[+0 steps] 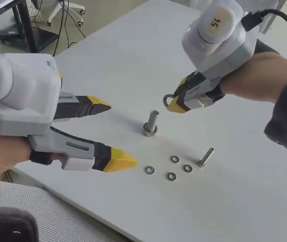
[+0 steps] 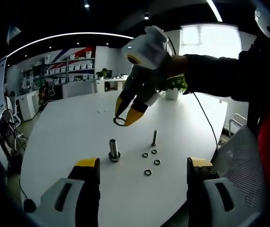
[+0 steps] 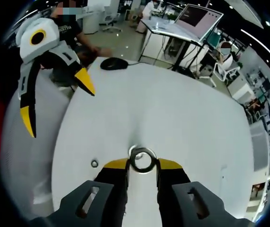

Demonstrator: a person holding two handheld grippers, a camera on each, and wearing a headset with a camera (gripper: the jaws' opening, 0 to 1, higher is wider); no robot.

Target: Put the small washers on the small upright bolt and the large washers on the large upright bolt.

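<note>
My right gripper hangs above and right of the large upright bolt, shut on a large washer that sticks out from its yellow tips. In the right gripper view the same large washer sits pinched between the tips of the right gripper. The large bolt has a ring at its base. Right of it stands the small bolt, with several small washers lying flat in front of it. My left gripper stays open and holds nothing, left of the large bolt.
The white table stretches far back with bare room behind the bolts. Its near edge runs just below my left gripper, with a grey chair seat under it. Office desks and chairs stand beyond the far side.
</note>
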